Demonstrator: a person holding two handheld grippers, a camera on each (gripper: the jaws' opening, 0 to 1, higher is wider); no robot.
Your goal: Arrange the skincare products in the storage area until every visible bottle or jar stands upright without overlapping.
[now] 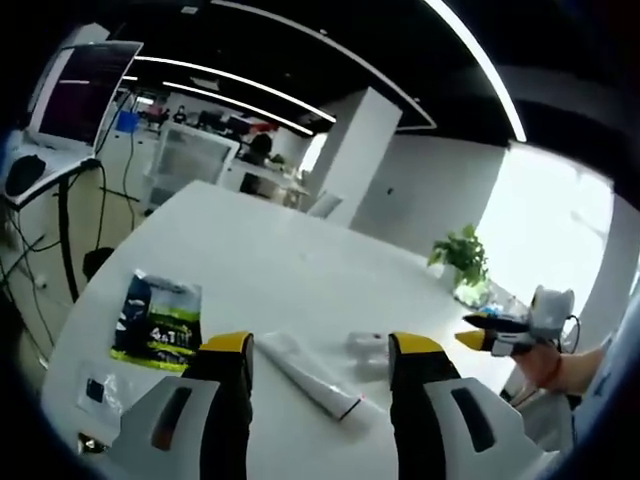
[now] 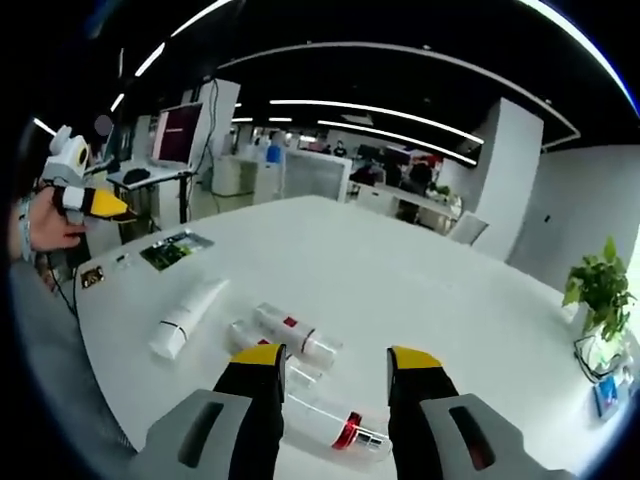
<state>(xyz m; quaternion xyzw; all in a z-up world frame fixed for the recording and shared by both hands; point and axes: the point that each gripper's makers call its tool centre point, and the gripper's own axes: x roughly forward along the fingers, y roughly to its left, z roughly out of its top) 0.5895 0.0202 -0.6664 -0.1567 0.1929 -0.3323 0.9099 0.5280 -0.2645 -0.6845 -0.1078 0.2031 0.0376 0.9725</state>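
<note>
One white tube [image 1: 311,374] lies flat on the white table [image 1: 270,260] in my left gripper view, slanting between the yellow-tipped jaws of my left gripper [image 1: 322,350], which stand apart with nothing in them. Just beyond the tube's capped end a small clear bottle [image 1: 368,346] lies on its side, close to my right-hand jaw. Off to the left sit one dark green packet [image 1: 158,320] and, nearer the table edge, one small card [image 1: 96,391]. One potted plant [image 1: 463,262] stands at the far side, and my other gripper comes in from the right, held by a hand [image 1: 560,368].

Three or so clear bottles show in my right gripper view: one with a red collar [image 2: 335,429] lying flat between the spread, empty jaws of my right gripper [image 2: 331,358], and two more [image 2: 290,333] lying side by side just past my left jaw; I cannot count them more surely. The same white tube [image 2: 188,316] lies further left, apart from them. The packet [image 2: 175,249] is beyond it near the table edge, the plant [image 2: 603,290] far right, and my left gripper high at the left.
</note>
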